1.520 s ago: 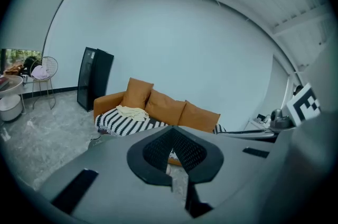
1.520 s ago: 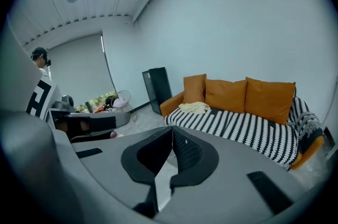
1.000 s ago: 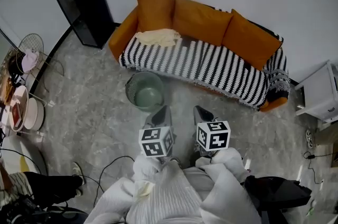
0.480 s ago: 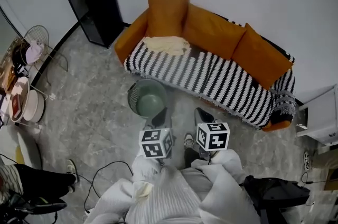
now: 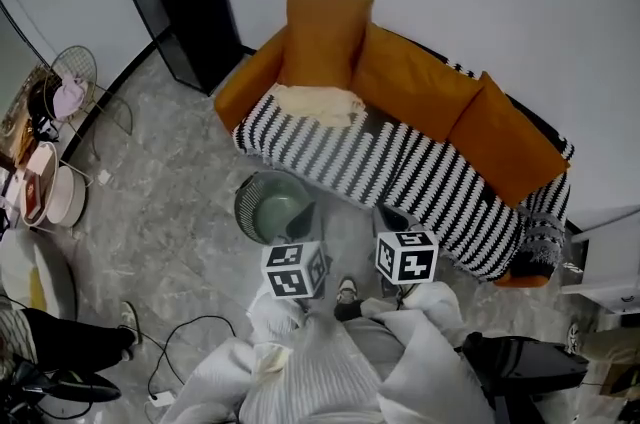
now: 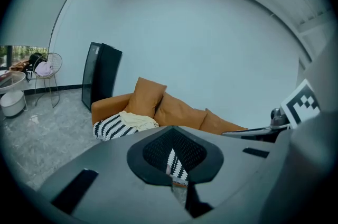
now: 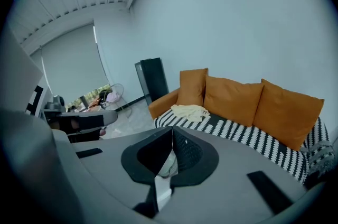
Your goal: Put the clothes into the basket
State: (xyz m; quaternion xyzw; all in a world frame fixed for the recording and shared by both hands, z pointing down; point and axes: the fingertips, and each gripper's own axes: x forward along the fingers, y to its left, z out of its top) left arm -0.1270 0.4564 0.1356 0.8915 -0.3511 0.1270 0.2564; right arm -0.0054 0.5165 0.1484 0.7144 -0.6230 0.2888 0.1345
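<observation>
Hand-held grippers (image 5: 303,220) (image 5: 392,218) abreast, tilted downward

The left gripper (image 5: 305,217) covers a bit of the basket (image 5: 240,202) rim. The white table (image 5: 605,252) is cut off at the right edge. A person's leg (image 5: 60,342) (bottom left corner) is cut off too. The things on the wire chair (image 5: 75,77) are too tiny to tell.
</observation>
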